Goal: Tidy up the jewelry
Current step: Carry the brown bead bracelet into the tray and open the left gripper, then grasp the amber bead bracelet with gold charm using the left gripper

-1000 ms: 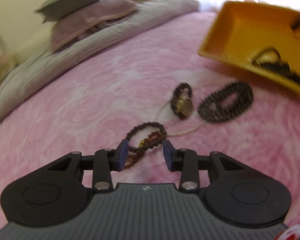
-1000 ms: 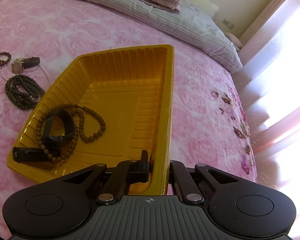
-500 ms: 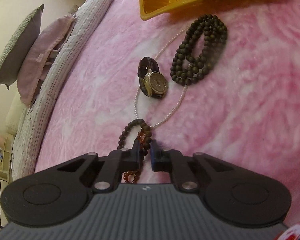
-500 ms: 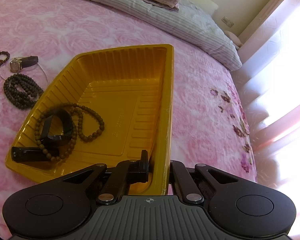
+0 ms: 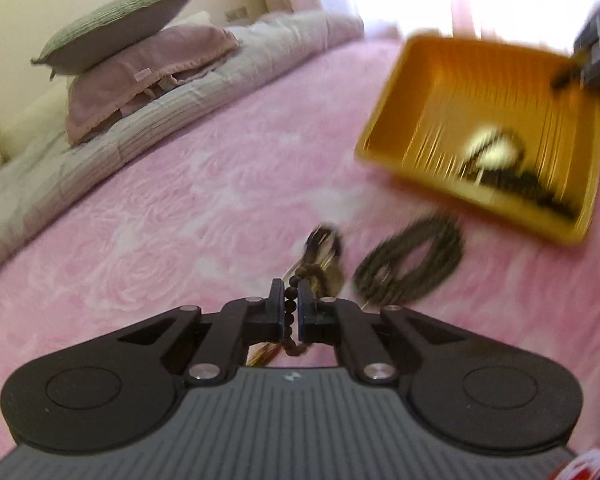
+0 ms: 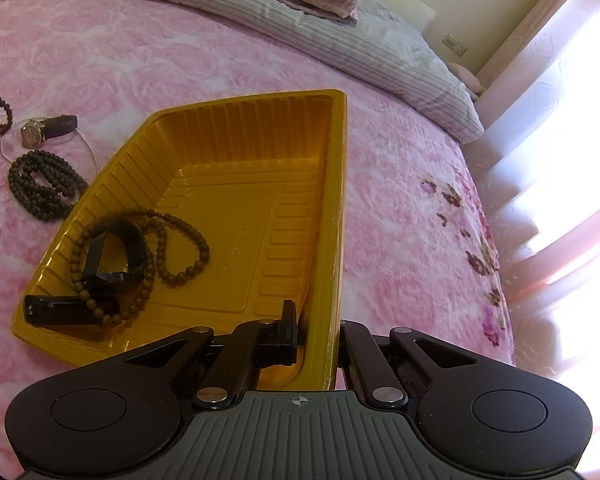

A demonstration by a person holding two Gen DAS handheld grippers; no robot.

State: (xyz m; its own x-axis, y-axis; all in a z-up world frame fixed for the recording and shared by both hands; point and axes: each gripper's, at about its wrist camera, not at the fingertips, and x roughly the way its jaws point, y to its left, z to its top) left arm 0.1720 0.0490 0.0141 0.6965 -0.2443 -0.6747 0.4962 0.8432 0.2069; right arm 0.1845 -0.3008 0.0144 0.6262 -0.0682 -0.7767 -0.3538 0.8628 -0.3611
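A pink rose-patterned bedspread (image 6: 180, 60) covers the bed, with pillows (image 5: 140, 40) piled at its head and bright curtains beyond.

The left gripper (image 5: 289, 312) has its jaws nearly together, pinching a strand of a small dark bead bracelet (image 5: 289, 308); its beads run up between the jaws and hang beneath them, with a reddish strand showing below. Just ahead of these jaws, on the bedspread, lie a wristwatch (image 6: 40, 132) on a thin pearl chain (image 6: 88, 148) and, a little to the right, a coiled black bead necklace (image 6: 44, 188).

The right gripper (image 6: 316, 336) has its jaws clamped on the near rim of a yellow tray (image 6: 260, 152), which stretches away ahead and to the left of them. Inside the tray already sit a brown bead necklace (image 6: 180, 248) and a black band (image 6: 116, 256).

By my reading the sorting is under halfway: two pieces are in, one is gripped, and three wait on the bed.
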